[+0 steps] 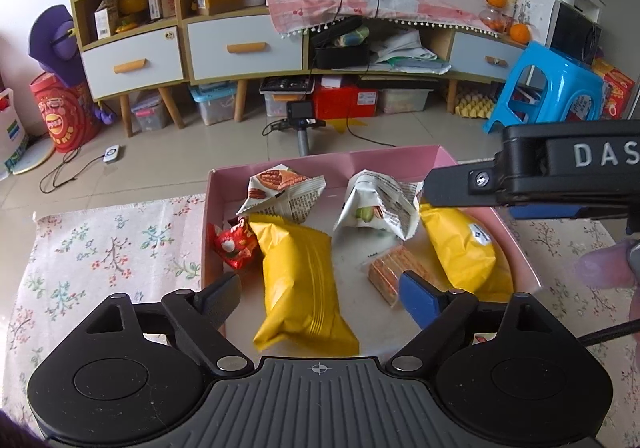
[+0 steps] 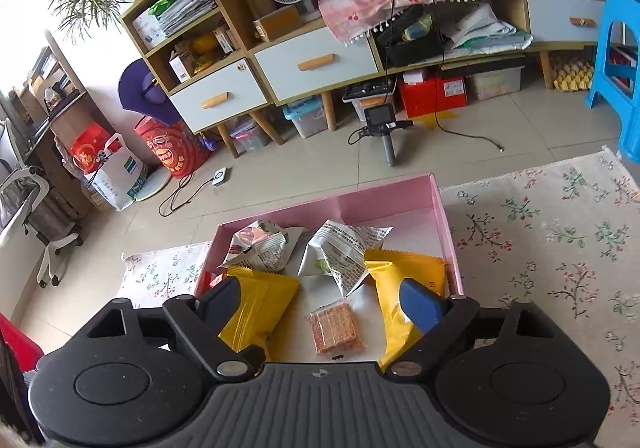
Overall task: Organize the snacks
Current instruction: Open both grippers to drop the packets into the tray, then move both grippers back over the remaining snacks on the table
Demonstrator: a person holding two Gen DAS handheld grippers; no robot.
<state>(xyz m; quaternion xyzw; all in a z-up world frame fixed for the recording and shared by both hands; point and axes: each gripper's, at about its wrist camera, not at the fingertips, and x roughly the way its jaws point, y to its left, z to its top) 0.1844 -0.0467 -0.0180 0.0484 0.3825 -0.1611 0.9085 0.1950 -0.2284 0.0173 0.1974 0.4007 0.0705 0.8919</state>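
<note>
Snacks lie inside the pink box (image 1: 472, 163) on the floral cloth (image 1: 112, 248): two yellow packets (image 1: 300, 288), two white pouches (image 1: 280, 195), a red candy (image 1: 234, 246), a cracker pack (image 1: 390, 268). Left gripper (image 1: 320, 294) and right gripper (image 2: 320, 298) both stand apart, empty, above the box's near edge.

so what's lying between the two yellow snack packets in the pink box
A clear-wrapped orange wafer biscuit on the pink box floor, between both yellow packets; right wrist view shows it best.
</note>
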